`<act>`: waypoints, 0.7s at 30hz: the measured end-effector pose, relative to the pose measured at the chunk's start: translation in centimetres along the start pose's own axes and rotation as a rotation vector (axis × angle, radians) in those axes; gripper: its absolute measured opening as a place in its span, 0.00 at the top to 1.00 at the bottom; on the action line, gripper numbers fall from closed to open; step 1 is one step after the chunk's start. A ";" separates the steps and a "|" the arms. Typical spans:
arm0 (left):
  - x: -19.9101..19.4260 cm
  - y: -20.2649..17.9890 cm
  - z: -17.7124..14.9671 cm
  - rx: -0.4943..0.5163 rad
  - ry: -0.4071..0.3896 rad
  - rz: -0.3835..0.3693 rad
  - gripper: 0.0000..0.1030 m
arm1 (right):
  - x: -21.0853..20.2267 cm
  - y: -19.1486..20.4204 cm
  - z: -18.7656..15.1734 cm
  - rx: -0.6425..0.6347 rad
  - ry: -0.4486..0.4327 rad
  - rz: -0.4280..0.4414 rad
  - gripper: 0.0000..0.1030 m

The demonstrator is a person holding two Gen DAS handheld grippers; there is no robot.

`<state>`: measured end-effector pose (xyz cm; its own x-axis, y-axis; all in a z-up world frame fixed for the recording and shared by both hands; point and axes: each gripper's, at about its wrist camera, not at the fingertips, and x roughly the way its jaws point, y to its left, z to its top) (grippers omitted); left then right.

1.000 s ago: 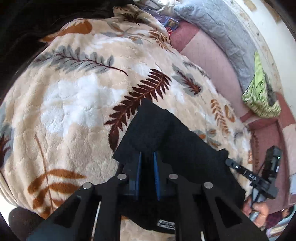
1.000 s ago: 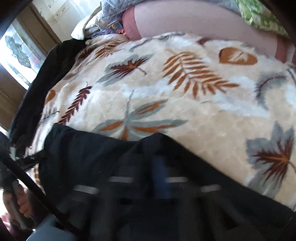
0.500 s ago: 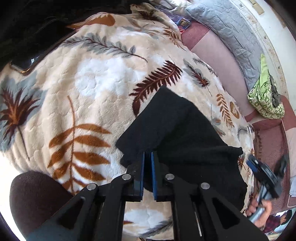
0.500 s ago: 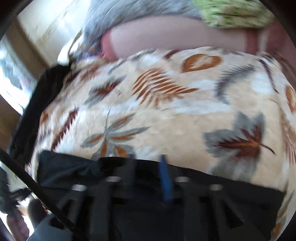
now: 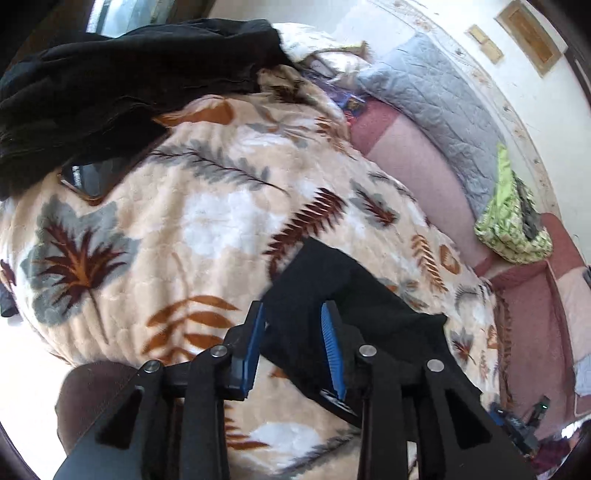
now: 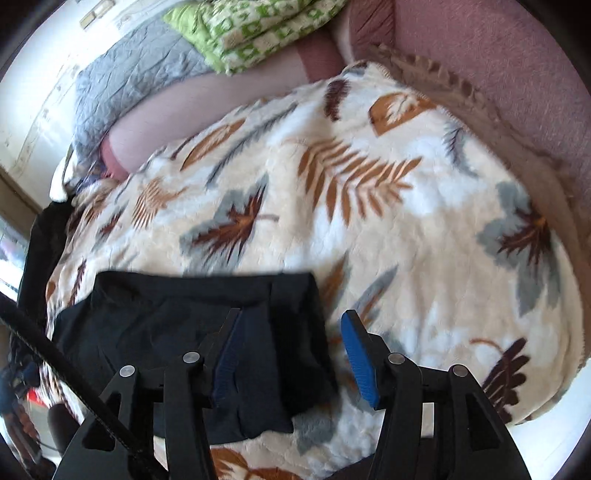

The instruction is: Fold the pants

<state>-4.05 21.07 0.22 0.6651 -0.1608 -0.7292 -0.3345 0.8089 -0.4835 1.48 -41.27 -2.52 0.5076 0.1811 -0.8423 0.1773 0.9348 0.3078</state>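
From the left wrist view, we see our left gripper (image 5: 291, 343) with its blue pads spread apart and nothing pinched between them. The black pants (image 5: 343, 295) lie as a compact dark bundle on the leaf-patterned blanket (image 5: 207, 221), near the blanket's front edge. One end of the bundle sits just past the open pads, partly framed by them, though we cannot tell whether either pad touches the cloth. We judge the jaws stand open because the fold has been laid down and the cloth needs no holding. A heap of other dark clothing (image 5: 110, 81) rests at the blanket's far left corner, well apart from the pants (a phone (image 5: 96, 173) lies just beside that heap).

From the right wrist view, our right gripper (image 6: 291, 354) is likewise spread wide and pinches nothing. The pants (image 6: 192, 332) show here as a flat rectangle near the front edge of the blanket (image 6: 406, 221), toward its left half. The left pad hangs over the bundle's right end, while the right pad hangs over bare blanket beside it. We judge the bundle lies square and low so that it holds its shape unaided. A green patterned cushion (image 6: 251, 29) sits beyond the blanket's far edge.
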 end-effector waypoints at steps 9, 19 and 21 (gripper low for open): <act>1.5 -6.4 -1.8 0.143 0.026 -0.074 0.58 | 5.6 5.4 -1.9 -0.217 0.067 -0.108 0.89; 6.3 -9.5 -5.0 0.268 0.119 -0.038 0.57 | 4.3 2.3 -0.1 -0.131 0.031 -0.186 0.70; 6.9 -9.6 -5.4 0.277 0.137 -0.029 0.57 | 3.8 1.1 -0.4 -0.071 -0.007 -0.141 0.51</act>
<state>0.12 9.18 -2.79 0.5693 -0.2458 -0.7845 -0.1097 0.9230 -0.3688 3.32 -39.40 -5.56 0.4878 0.0451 -0.8718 0.1872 0.9700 0.1549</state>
